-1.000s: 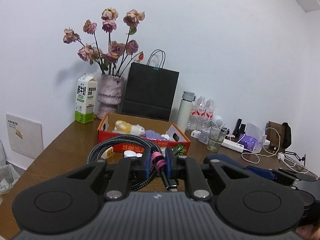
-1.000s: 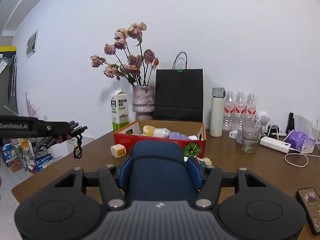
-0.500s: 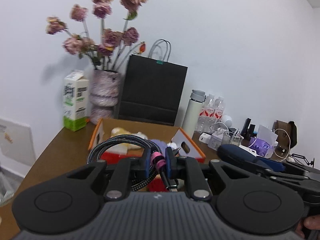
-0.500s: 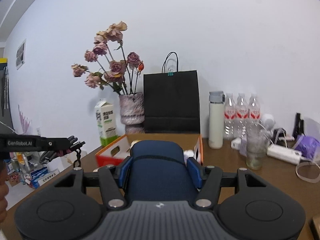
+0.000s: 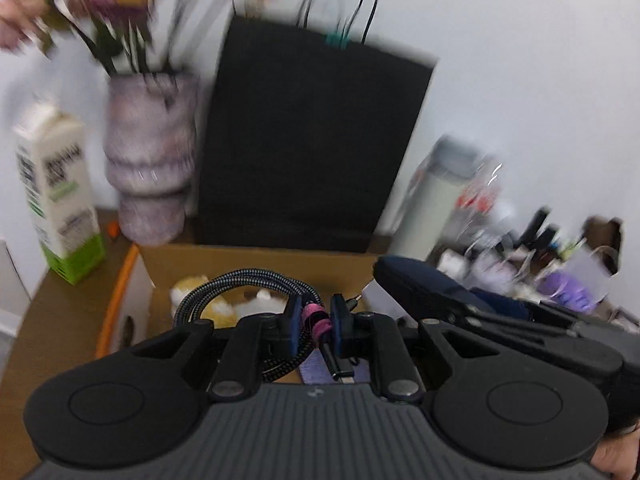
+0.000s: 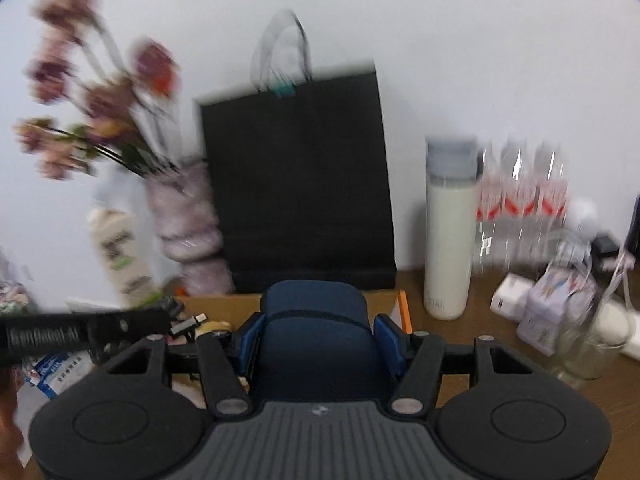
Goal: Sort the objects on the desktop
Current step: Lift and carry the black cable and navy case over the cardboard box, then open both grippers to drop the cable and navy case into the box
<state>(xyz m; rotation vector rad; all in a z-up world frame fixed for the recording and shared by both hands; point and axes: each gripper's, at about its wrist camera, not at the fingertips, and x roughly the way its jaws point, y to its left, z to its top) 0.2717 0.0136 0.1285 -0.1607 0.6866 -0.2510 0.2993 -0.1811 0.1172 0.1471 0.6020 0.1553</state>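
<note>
Standing against the white wall, a black paper bag (image 5: 312, 140) with thin handles forms the largest object in both views. Left of it a mottled pink vase (image 5: 150, 160) holds dried roses (image 6: 100, 96), and a milk carton (image 5: 56, 196) stands further left on the brown table (image 5: 60, 320). In front of the bag lies an open cardboard box (image 5: 256, 264) with an orange rim; a yellow and white soft toy (image 5: 224, 304) rests inside it. A white flask (image 6: 448, 236) stands right of the box, next to three clear water bottles (image 6: 524, 204); a drinking glass (image 6: 580, 356) and white chargers lie nearer, though blur makes that clutter hard to separate. The right gripper (image 6: 316, 340) is clamped on a dark blue case (image 6: 316, 332), its blue pads pressing both sides, held above the near edge of the box. The left gripper (image 5: 316, 320) has its jaws drawn together on a coiled braided cable (image 5: 248, 292), pinched at a pink band, with the coil hanging over the open box and a plug pointing back toward the camera. In the left wrist view the blue case appears at right, just beside the cable.
</note>
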